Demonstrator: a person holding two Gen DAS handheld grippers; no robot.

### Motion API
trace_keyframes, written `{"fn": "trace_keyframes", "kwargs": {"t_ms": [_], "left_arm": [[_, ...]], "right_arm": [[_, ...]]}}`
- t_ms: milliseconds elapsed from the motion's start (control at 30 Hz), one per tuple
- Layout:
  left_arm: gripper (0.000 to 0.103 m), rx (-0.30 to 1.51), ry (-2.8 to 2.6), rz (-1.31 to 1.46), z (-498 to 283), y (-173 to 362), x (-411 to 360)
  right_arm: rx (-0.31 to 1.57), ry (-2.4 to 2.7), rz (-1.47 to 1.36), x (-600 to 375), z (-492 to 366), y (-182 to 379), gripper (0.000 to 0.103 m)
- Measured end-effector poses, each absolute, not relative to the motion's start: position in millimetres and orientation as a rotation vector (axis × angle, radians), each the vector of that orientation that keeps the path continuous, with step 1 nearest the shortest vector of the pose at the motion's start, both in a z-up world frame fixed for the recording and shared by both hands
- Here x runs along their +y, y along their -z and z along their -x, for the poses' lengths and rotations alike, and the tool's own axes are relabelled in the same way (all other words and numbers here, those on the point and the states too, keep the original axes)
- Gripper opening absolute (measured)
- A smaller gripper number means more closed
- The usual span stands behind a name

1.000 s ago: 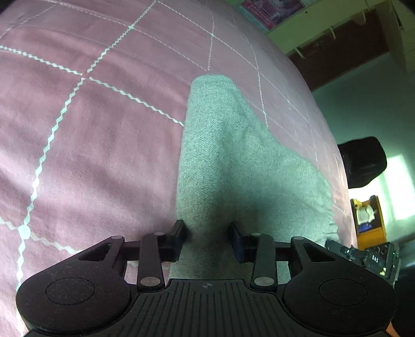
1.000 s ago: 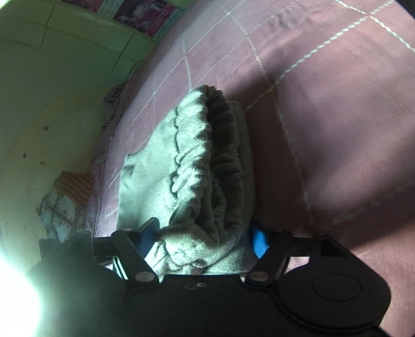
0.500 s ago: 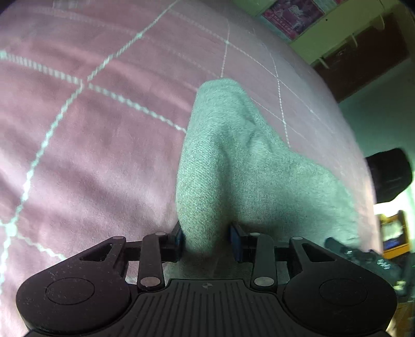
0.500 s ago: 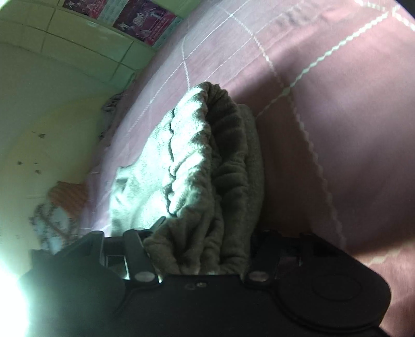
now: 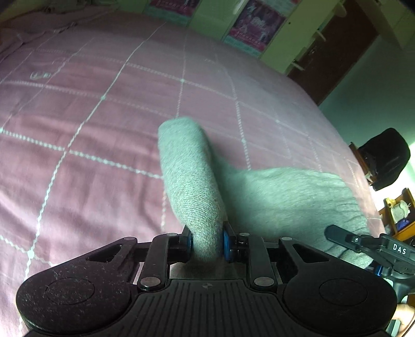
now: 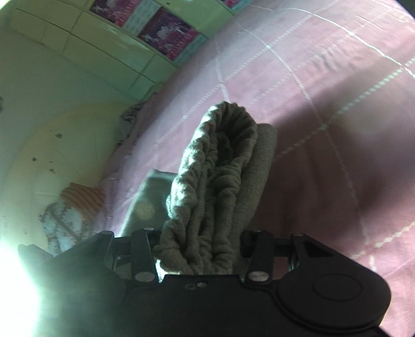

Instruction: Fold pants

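The grey-green pants (image 5: pixel 272 197) lie on a pink bedspread (image 5: pixel 90 116) with a white grid. My left gripper (image 5: pixel 207 245) is closing, its blue pads pressing a rolled fold of the leg end, which is lifted off the bed. In the right wrist view my right gripper (image 6: pixel 199 255) is also closing, clamped on the bunched elastic waistband (image 6: pixel 220 168), raised above the bed; its fingertips are hidden by the cloth. The right gripper (image 5: pixel 373 248) shows at the right edge of the left wrist view.
The pink bedspread (image 6: pixel 337 90) stretches away on all sides. Green wall cabinets with posters (image 5: pixel 256 23) stand behind the bed, a dark door (image 5: pixel 334 51) beside them. A black chair (image 5: pixel 384 158) and a yellow shelf (image 5: pixel 399 210) are past the bed's right edge. Bright glare fills the right view's lower left.
Both grippers have narrowed onto the cloth and risen, lifting the leg end and the waistband off the bed. The left view now tilts up and shows the far wall.
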State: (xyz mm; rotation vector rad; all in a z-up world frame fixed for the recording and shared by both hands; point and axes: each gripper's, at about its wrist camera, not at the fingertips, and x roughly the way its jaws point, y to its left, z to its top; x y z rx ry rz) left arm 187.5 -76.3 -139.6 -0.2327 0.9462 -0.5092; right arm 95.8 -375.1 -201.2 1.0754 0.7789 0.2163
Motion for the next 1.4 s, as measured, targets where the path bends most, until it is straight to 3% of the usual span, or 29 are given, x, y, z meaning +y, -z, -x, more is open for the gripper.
{"fn": "trace_keyframes", "kwargs": {"t_ms": [300, 733, 1000, 1400], "left_arm": [[0.022, 0.844, 0.513, 0.237, -201, 101, -80], [0.022, 0.766, 0.434, 0.173, -292, 76, -108], [0.022, 0.779, 0.374, 0.123, -334, 94, -129], [0.025, 0.845, 0.302, -0.049, -352, 163, -152]], "right_arm": [[0.671, -0.269, -1.069, -382, -106, 170, 0.044], [0.589, -0.3, -1.03, -405, -194, 152, 0.044], [0.61, -0.292, -1.009, -409, -240, 168, 0.044], [0.728, -0.224, -1.009, -409, -270, 225, 0.045]]}}
